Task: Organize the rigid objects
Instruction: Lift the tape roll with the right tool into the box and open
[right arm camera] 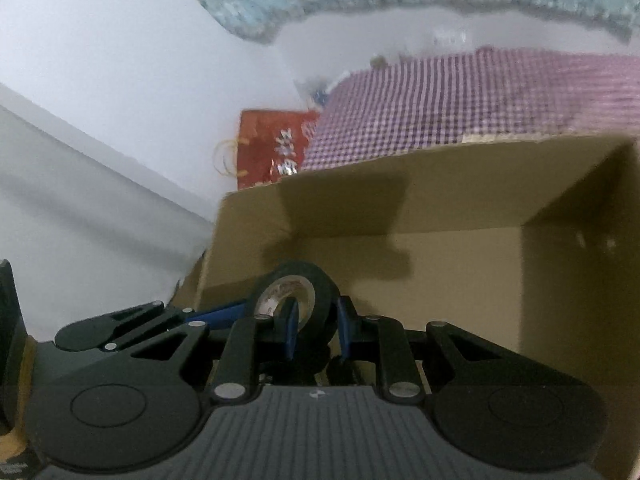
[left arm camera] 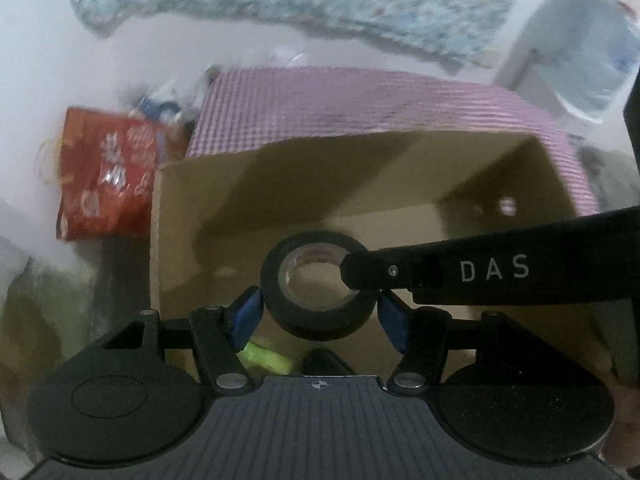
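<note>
Over an open cardboard box (left arm camera: 420, 184), we hold a roll of black tape (left arm camera: 320, 292) with both claws at once. Our left claw (left arm camera: 320, 312) pinches the roll across its outer rim, one blue pad (left arm camera: 250, 314) pressed on each side, so the roll sits squarely between the fingertips with its pale core facing the camera. Our right claw (right arm camera: 314, 330) grips the same roll (right arm camera: 308, 300) through its wall: one pad sits inside the hole, the other against the outside, the jaws drawn nearly together on the band of tape. In the left wrist view, that right claw's black finger (left arm camera: 372, 272) reaches in from the right and hooks over the roll's rim.

The roll hangs above the box's interior, near its front-left corner. Below it, a bright green object (left arm camera: 266, 360) and a dark one (left arm camera: 326, 360) lie in the box, both too hidden to identify. Behind the box lie a pink checked cloth (left arm camera: 360, 108) and a red printed bag (left arm camera: 106, 176).
</note>
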{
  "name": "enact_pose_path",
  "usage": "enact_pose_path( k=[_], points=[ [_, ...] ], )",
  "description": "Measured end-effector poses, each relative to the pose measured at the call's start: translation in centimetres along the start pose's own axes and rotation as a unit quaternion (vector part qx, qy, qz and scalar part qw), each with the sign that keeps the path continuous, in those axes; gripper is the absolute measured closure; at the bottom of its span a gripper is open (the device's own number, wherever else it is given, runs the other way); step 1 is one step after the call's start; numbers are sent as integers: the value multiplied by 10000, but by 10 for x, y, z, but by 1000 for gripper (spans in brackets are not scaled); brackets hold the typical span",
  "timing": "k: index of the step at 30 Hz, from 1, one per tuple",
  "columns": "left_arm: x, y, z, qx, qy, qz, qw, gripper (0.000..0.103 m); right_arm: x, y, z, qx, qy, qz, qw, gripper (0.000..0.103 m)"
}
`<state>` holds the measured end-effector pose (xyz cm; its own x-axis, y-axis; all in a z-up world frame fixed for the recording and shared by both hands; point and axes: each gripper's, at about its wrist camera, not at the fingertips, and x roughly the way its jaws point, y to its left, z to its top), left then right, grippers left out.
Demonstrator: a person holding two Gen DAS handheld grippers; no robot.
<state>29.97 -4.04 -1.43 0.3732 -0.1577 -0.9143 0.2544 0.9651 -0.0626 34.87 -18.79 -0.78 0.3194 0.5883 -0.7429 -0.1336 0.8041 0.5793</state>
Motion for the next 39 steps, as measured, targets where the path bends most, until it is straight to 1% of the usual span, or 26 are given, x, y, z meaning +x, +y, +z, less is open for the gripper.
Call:
enact_pose_path(
  k=[1,4,6,7,10,12,15,18,22,25,28,31,32,33,34,36,37,38,39],
  points=[
    [9,2,3,-69,102,82,9999,40,9,-4,5,66,83,30,9999,80],
    [20,3,3,-133,293,310,9990,40,35,-18,15,333,344,154,9987,80],
    [22,-2,4,22,249,534,9983,41,48,-27,19,478,434,246,9976,81],
    [24,-4,5,58,246,558,9981,41,51,-32,16,522,444,255,9973,81],
    [27,-7,6,53,311,552,9980,41,68,-41,15,565,517,111,9970,81],
    [26,-11,7,112,316,568,9978,41,76,-47,11,707,574,132,9958,81],
    [23,-16,6,159,242,589,9978,41,80,-54,8,859,584,212,9944,80],
    [11,-19,4,192,79,554,9983,41,73,-56,8,964,473,282,9938,80],
    [-19,-23,0,189,-248,432,9986,40,38,-56,5,994,113,534,9935,80],
    [-50,-26,-6,136,-564,205,9981,40,-1,-53,2,928,-229,728,9928,80],
    [-87,-30,-17,84,-960,-93,9953,38,-48,-50,-13,842,-587,907,9906,80],
    [-123,-34,-34,79,-1345,-380,9902,27,-101,-44,-40,747,-986,1088,9863,79],
    [-133,-35,-41,107,-1483,-487,9877,21,-122,-41,-57,687,-1171,1142,9841,79],
    [-145,-37,-50,142,-1619,-590,9849,15,-143,-41,-67,610,-1299,1173,9827,79],
    [-154,-38,-59,163,-1732,-675,9824,12,-158,-40,-80,543,-1438,1183,9810,78],
    [-169,-41,-76,186,-1916,-853,9776,2,-187,-33,-110,375,-1722,1115,9780,76],
    [-174,-41,-86,200,-2007,-960,9747,1,-198,-28,-123,302,-1847,1040,9768,66],
    [-177,-42,-95,181,-2074,-1032,9726,1,-212,-23,-141,201,-1996,875,9758,46],
    [-179,-43,-105,151,-2117,-1085,9712,1,-221,-19,-154,129,-2119,701,9747,36]
  ],
)
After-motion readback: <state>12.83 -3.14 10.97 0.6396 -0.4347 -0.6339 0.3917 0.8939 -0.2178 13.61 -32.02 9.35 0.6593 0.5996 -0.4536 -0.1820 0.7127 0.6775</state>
